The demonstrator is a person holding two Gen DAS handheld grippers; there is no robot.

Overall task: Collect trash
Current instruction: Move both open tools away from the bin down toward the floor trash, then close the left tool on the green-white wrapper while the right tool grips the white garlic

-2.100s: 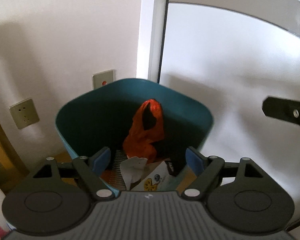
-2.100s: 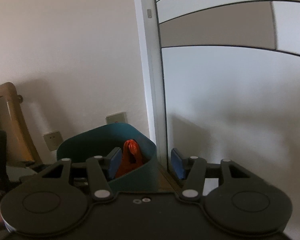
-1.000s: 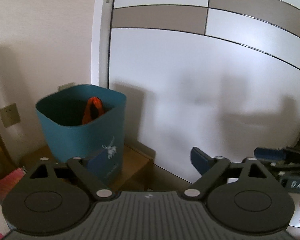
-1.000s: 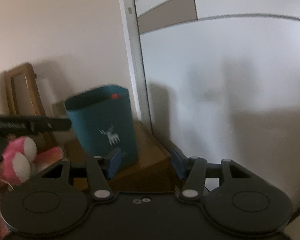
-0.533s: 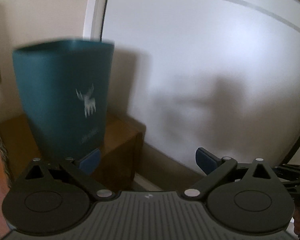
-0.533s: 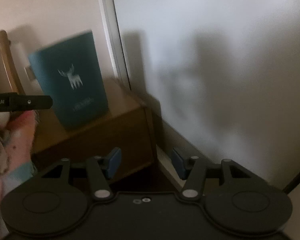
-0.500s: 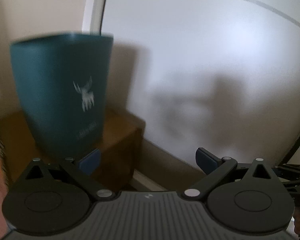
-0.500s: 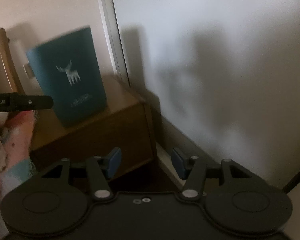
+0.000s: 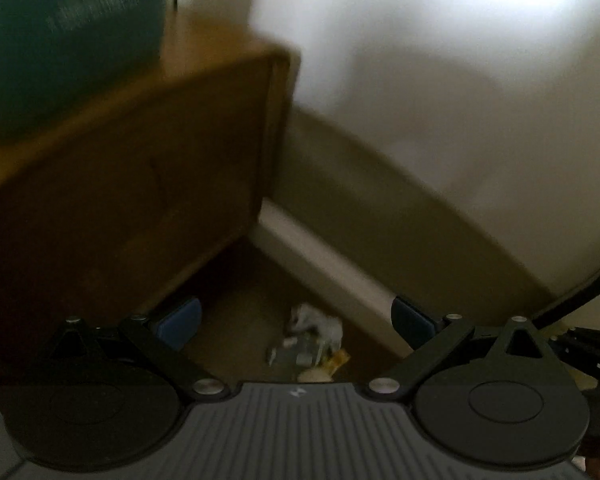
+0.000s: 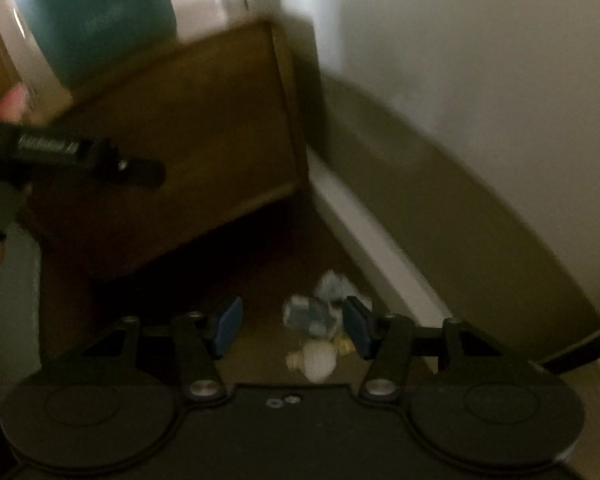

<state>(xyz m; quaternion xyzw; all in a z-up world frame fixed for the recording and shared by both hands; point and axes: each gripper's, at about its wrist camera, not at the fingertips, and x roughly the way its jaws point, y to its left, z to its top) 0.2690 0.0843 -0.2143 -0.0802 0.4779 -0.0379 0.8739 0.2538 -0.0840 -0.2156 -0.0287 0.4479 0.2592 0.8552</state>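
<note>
Right wrist view: crumpled trash [image 10: 320,320] lies on the floor by the baseboard, just ahead of and below the right hand-held gripper [image 10: 292,326], jaws wide, empty. Left hand-held gripper [image 9: 296,318], also wide and empty, hangs over the same heap. Neither looks clearly nearer.

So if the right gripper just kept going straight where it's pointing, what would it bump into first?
Most likely the small pile of crumpled trash on the floor. It lies ahead of the open right gripper, nearer its right finger, between the wooden cabinet and the wall's baseboard. The picture is blurred, so depth is uncertain.
</note>
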